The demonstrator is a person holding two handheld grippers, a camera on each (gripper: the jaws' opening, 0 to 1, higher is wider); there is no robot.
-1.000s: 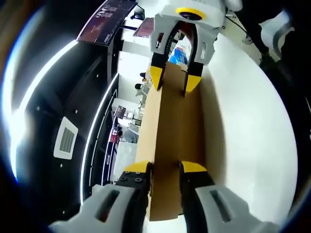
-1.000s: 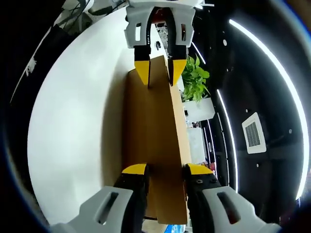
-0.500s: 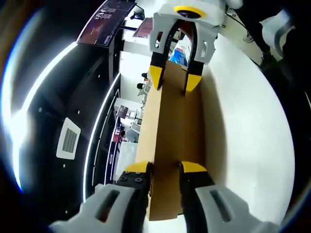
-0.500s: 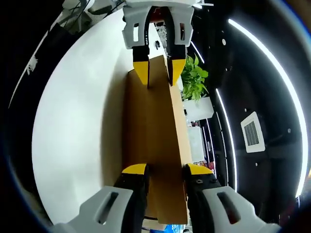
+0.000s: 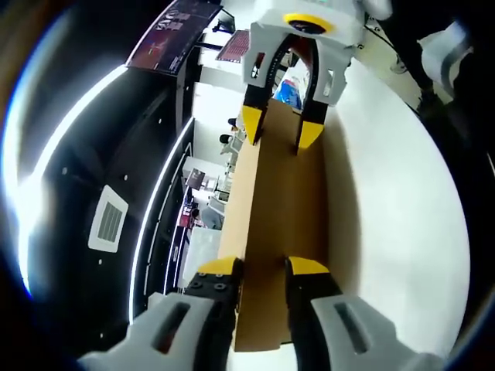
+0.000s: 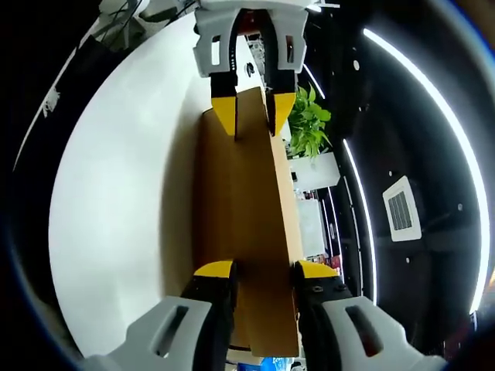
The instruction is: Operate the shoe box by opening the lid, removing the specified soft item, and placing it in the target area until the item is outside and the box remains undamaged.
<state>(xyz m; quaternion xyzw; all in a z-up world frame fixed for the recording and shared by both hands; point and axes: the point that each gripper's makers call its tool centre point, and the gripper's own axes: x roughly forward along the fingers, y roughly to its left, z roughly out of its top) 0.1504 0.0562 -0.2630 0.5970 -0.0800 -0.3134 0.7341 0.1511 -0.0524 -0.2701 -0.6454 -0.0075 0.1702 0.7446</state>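
A brown cardboard shoe box lid stretches lengthwise between both grippers, standing on edge in these rolled views. My left gripper is shut on its near end, and the right gripper clamps the far end at the top. In the right gripper view the same lid runs away from my right gripper, which is shut on its end, while the left gripper pinches the opposite end. The box body and the soft item are hidden.
A white table lies beside the lid, also seen as the white table. A green plant stands beyond it. A blue item shows behind the far gripper. Ceiling light strips and a vent fill the dark side.
Almost nothing differs; both views have shifted very slightly, and both grippers keep their hold on the ends of the lid.
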